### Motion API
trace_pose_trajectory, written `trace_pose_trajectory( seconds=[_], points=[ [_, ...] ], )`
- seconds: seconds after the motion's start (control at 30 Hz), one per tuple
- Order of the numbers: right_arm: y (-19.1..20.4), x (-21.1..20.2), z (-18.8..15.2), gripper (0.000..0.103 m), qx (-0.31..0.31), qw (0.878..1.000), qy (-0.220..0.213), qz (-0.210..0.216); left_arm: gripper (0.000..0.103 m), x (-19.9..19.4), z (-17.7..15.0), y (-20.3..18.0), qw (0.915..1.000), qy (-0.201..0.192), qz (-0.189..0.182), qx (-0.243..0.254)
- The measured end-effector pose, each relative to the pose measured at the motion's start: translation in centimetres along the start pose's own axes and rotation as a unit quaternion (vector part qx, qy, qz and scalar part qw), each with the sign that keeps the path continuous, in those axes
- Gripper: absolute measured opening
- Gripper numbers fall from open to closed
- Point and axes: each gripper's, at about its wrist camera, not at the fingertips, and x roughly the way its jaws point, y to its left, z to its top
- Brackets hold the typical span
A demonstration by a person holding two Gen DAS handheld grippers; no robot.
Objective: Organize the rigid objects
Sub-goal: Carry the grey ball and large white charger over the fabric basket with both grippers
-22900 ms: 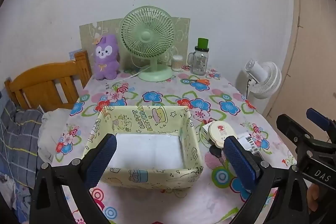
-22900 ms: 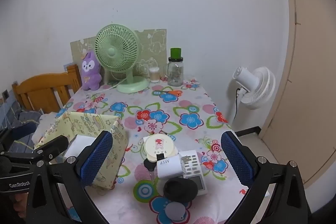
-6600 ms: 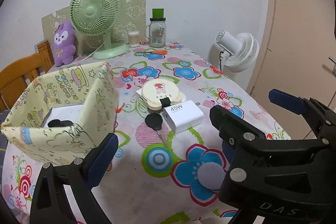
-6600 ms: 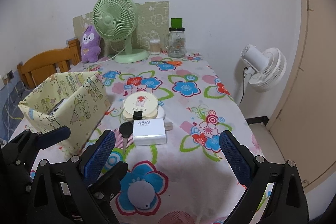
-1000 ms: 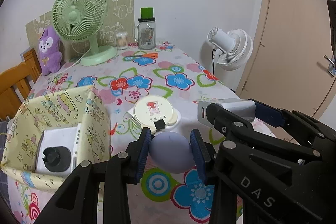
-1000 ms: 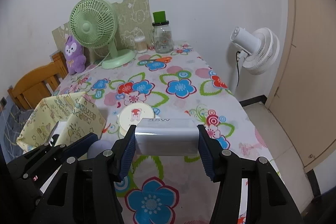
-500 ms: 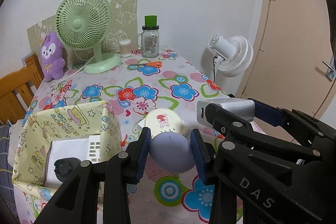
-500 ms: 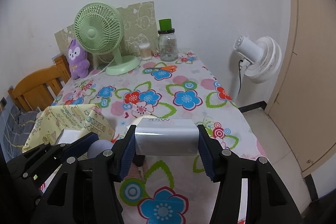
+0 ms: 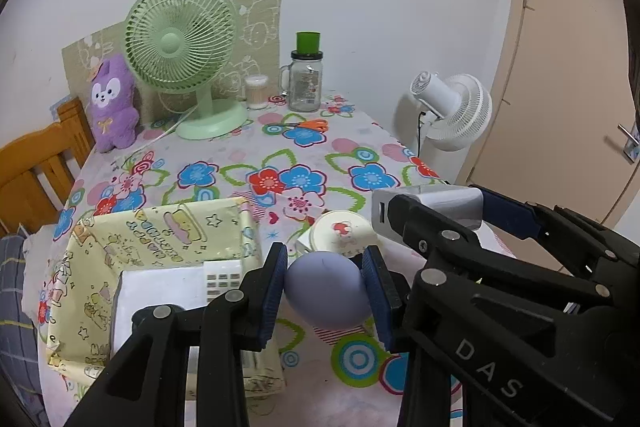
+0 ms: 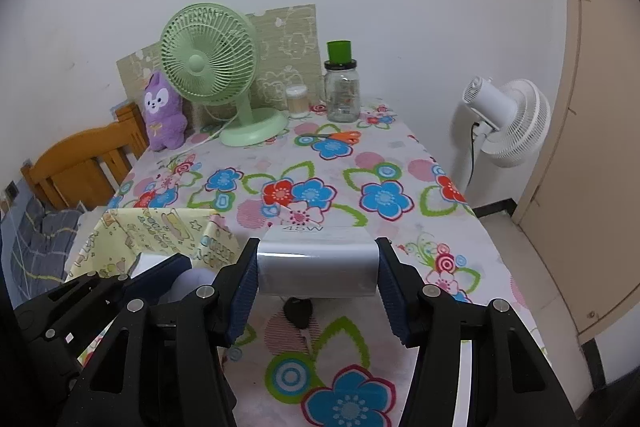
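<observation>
A: What has each claw got hold of?

B: The left gripper (image 9: pixel 325 297) is closed snugly on a smooth lilac egg-shaped object (image 9: pixel 325 291), its blue pads pressing the two sides. The right gripper (image 10: pixel 317 273) is clamped across the width of a white rectangular 45W charger block (image 10: pixel 317 263).

A: Where are they relative to the yellow cartoon-print fabric storage box (image 9: pixel 168 227)?

B: Both hang in the air just to the right of it, the egg nearer its right wall, the charger further right. Gripping each across its short sides probably leaves the underside free, so it can be lowered straight in.

A: What's in the box?

B: A white flat device with a grid of keys (image 9: pixel 176 283) lies on its floor, so I'd judge the free space is limited.

A: Anything left on the flowered tablecloth (image 10: pixel 384 195)?

B: Just right of the box, a round cream tin with a red motif (image 9: pixel 344 233) sits beyond the egg, and a black key fob (image 10: pixel 298 311) lies below the charger. Both look yet to be packed.
</observation>
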Motion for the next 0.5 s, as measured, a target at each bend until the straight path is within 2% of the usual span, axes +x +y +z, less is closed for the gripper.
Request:
trace_pose_trajectory(
  seconds=[0.5],
  points=[
    [3.6,1.0,1.2,0.058,-0.019,1.0,0.002,0.02,0.04,-0.8,0.6,3.6,0.9998,-0.002,0.018,-0.006]
  ],
)
